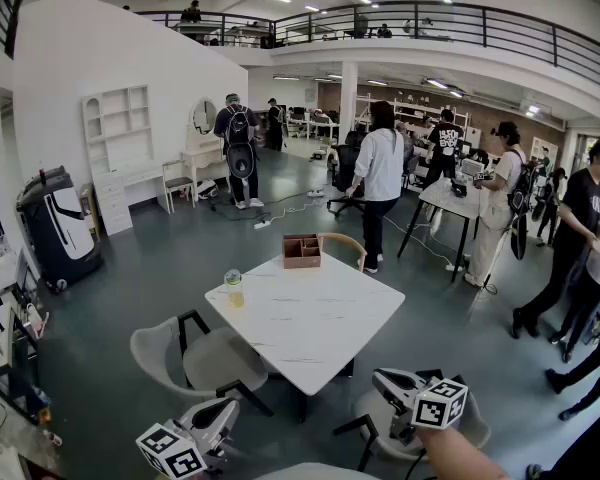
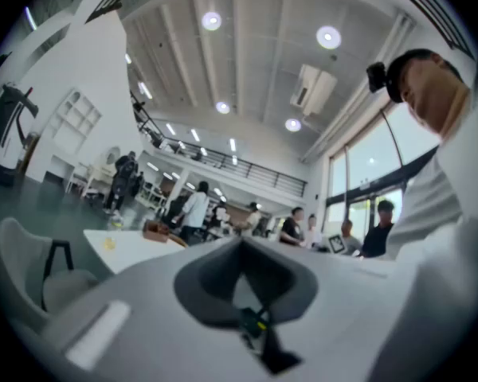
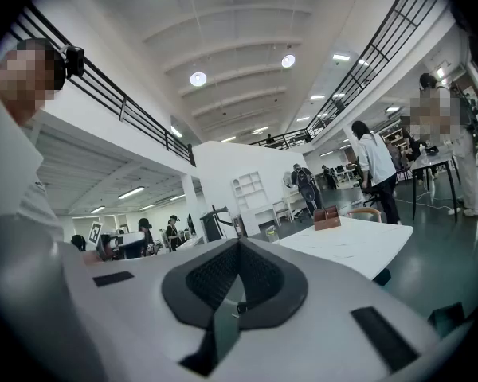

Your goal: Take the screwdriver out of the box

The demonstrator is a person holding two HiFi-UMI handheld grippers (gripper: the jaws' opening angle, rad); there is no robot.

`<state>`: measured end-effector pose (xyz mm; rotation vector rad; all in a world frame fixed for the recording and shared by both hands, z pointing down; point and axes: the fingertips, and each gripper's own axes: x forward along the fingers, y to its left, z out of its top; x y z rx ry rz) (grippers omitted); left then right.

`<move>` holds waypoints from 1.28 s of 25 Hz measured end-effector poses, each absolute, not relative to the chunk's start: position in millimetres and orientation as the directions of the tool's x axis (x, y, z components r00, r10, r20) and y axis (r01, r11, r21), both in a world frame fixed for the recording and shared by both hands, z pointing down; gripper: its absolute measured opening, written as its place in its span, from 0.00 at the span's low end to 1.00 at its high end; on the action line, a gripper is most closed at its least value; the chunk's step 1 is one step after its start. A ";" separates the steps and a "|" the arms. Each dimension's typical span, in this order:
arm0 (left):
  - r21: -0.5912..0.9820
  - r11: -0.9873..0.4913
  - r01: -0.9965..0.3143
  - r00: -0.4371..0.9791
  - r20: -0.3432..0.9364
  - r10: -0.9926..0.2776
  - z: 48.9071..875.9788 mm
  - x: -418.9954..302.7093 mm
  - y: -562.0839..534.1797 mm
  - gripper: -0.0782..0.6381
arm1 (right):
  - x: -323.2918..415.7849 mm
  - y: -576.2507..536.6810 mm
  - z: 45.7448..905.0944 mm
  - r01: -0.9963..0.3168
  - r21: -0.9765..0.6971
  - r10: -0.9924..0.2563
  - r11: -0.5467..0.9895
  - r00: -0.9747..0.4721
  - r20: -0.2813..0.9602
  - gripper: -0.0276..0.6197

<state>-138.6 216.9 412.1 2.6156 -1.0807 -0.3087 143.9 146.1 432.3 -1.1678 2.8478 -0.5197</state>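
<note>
A small brown wooden box [image 1: 302,250] stands on the far corner of the white table [image 1: 320,333]; nothing of its contents shows, and no screwdriver is in sight. Both grippers are held low, short of the table's near edge. My left gripper [image 1: 232,409] at the bottom left has its jaws shut with nothing in them, and so does my right gripper [image 1: 379,379] at the bottom right. The left gripper view has the box [image 2: 154,231] far off beyond the closed jaws [image 2: 240,242]. In the right gripper view the box [image 3: 327,218] sits far past the closed jaws [image 3: 239,242].
A jar of yellow liquid [image 1: 234,288] stands on the table's left corner. A grey chair [image 1: 208,360] is tucked at the table's left side, another [image 1: 382,420] at the near corner by my right gripper. A wooden chair [image 1: 346,244] stands behind the box. People stand further back.
</note>
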 end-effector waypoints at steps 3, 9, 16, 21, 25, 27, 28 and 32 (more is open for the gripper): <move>0.349 -0.672 -0.653 0.692 -0.085 -0.717 414.2 -140.1 212.6 0.12 | 144.7 141.3 433.7 -0.680 -0.312 -0.687 0.663 -0.719 0.107 0.05; 0.349 -0.666 -0.660 0.687 -0.080 -0.723 414.8 -134.9 205.7 0.12 | 147.9 134.5 435.8 -0.673 -0.312 -0.679 0.671 -0.726 0.105 0.05; 0.341 -0.669 -0.661 0.690 -0.074 -0.720 411.3 -108.9 198.9 0.12 | 167.1 130.8 435.3 -0.664 -0.323 -0.673 0.674 -0.732 0.100 0.05; 0.326 -0.679 -0.658 0.699 -0.070 -0.712 406.2 -79.2 196.4 0.12 | 193.9 133.5 431.2 -0.660 -0.332 -0.675 0.674 -0.733 0.086 0.05; 0.327 -0.681 -0.656 0.704 -0.062 -0.708 405.3 -52.0 196.3 0.12 | 219.4 137.2 432.5 -0.653 -0.326 -0.670 0.684 -0.739 0.074 0.05; 0.323 -0.683 -0.655 0.707 -0.057 -0.705 404.9 -36.7 196.9 0.12 | 232.4 138.5 435.9 -0.651 -0.319 -0.666 0.689 -0.742 0.076 0.05; 0.320 -0.684 -0.656 0.708 -0.055 -0.705 404.1 -29.4 197.0 0.12 | 238.3 138.9 437.2 -0.649 -0.319 -0.664 0.690 -0.744 0.078 0.05; 0.314 -0.682 -0.661 0.707 -0.045 -0.706 401.2 -5.5 196.6 0.12 | 258.3 138.8 439.8 -0.637 -0.322 -0.652 0.700 -0.755 0.076 0.05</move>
